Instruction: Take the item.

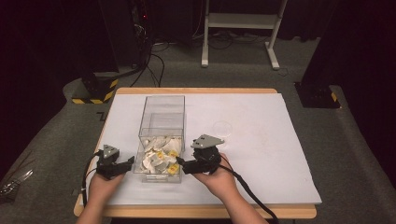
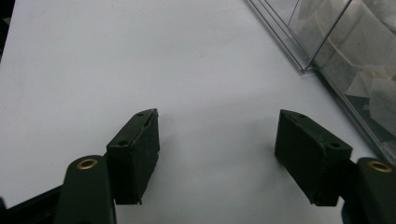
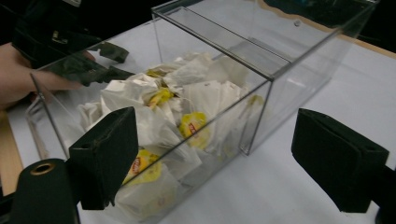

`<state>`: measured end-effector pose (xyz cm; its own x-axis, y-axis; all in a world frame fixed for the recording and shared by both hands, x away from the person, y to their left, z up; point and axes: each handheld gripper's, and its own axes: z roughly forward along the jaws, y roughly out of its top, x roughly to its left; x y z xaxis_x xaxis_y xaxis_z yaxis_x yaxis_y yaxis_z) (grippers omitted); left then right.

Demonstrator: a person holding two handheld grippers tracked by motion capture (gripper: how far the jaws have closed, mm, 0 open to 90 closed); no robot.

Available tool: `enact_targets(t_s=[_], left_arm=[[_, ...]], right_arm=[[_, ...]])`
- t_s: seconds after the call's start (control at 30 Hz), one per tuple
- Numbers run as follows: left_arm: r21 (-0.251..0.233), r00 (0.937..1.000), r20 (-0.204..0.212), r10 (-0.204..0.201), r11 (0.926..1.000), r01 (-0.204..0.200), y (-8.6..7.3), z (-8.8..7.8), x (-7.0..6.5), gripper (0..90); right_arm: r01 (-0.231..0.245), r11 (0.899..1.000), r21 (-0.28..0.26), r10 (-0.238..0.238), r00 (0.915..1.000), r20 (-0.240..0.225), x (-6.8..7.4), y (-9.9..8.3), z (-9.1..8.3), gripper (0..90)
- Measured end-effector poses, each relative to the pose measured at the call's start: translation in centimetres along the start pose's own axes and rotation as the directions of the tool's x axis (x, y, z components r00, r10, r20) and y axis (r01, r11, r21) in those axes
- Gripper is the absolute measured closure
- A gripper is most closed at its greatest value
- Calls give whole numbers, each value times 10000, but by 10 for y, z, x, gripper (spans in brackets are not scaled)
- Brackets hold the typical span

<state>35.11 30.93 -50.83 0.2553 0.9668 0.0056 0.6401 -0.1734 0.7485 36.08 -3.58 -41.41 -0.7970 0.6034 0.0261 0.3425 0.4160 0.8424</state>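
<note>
Box (image 1: 161,140) of tea bags (image 1: 159,158): long axis runs away from you, between your released hand-held grippers; right (image 1: 183,164) seems nearer than left (image 1: 125,165).

1 clear box (image 1: 161,135), many tea bags (image 1: 159,157)

We take this for a lab or recording studio rather than a home. The desk (image 1: 289,140) is a wooden board covered with a plain white sheet, standing on grey carpet (image 1: 355,154) with dark surroundings on every side. Behind it we see bundles of black cables (image 1: 154,60) running across the floor, the white metal legs of a stand (image 1: 273,44), and black bases marked with yellow and black hazard stripes (image 1: 95,91).
</note>
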Motion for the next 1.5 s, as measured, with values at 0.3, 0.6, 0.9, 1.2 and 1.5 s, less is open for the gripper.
enact_targets(t_s=[0.3, 0.6, 0.9, 1.2, 1.5], left_arm=[[13, 10000, 8, 26, 10000, -26, 0, 0, 0, 307], [4, 10000, 18, 4, 10000, -4, 0, 0, 0, 308], [-1, 10000, 10, 29, 10000, -29, 0, 0, 0, 310], [-1, 10000, 13, 54, 10000, -54, 0, 0, 0, 313], [-14, 10000, 13, 85, 10000, -85, 0, 0, 0, 314]], right_arm=[[368, 9993, 2, -367, 9976, -589, 18, 7, 9, 182], [475, 9984, 323, -454, 9970, -630, 26, 6, 21, 294], [1048, 9938, 379, -1025, 9930, -590, 33, 5, 21, 431], [1352, 9892, 572, -1330, 9902, -416, 36, 4, 24, 550], [1289, 9891, 719, -1251, 9906, -554, 36, 3, 27, 619]])
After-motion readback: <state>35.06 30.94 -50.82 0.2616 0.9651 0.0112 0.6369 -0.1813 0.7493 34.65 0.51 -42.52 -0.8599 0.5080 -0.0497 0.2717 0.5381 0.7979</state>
